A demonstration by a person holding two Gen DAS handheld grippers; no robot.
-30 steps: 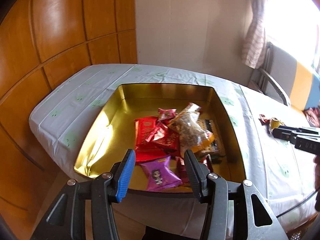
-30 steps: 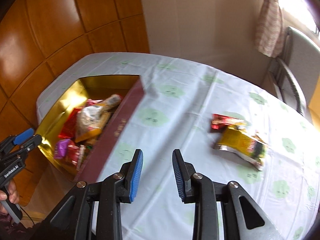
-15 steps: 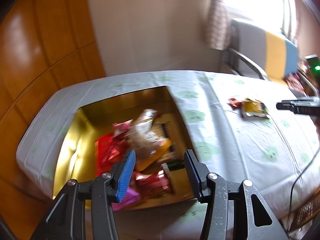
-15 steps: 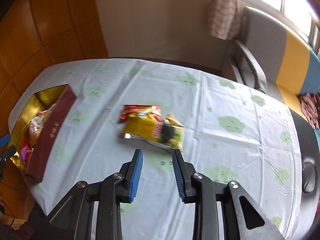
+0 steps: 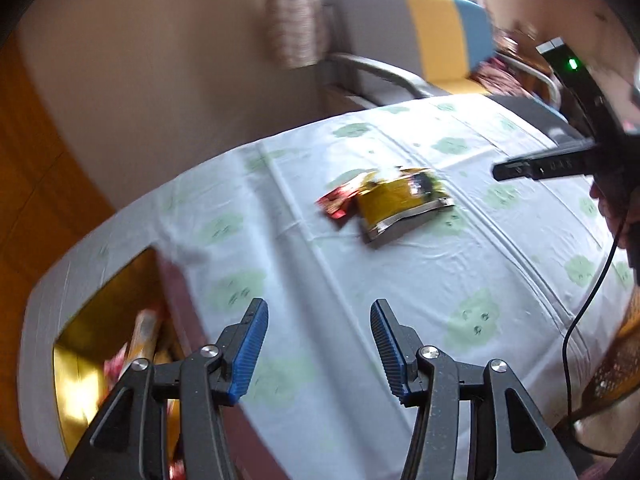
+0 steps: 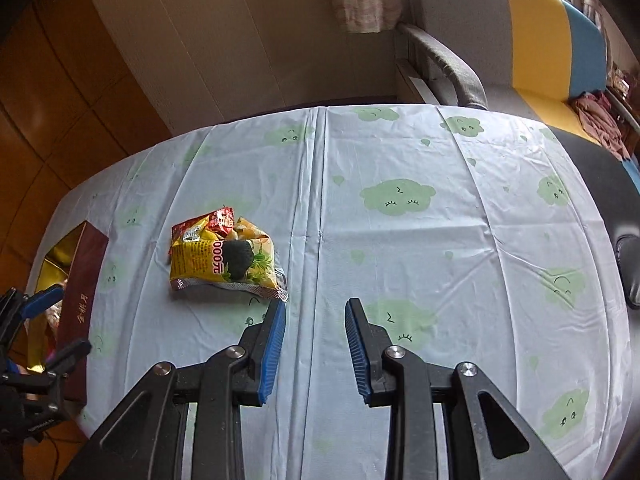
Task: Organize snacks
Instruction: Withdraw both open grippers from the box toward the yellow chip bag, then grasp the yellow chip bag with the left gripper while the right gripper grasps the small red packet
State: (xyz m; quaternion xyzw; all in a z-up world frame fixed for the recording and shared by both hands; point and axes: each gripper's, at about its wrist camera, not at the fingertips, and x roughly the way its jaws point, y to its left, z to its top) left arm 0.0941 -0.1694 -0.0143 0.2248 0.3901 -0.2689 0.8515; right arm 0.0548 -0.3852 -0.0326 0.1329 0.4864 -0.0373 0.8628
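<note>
On the tablecloth (image 6: 400,240), right of the gold tin (image 5: 76,360), lies the yellow snack bag (image 6: 224,260) over a red packet (image 6: 218,220). It looks light, crinkly; I would pinch its sealed edge. Left gripper (image 5: 316,348) and right gripper (image 6: 314,348) both stand wide, empty.

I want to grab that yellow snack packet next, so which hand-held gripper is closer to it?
Right. The right hand-held gripper hovers open just beside the yellow snack packet, its left fingertip almost at the packet's corner. The left hand-held gripper sits open farther back, near the gold box.
</note>
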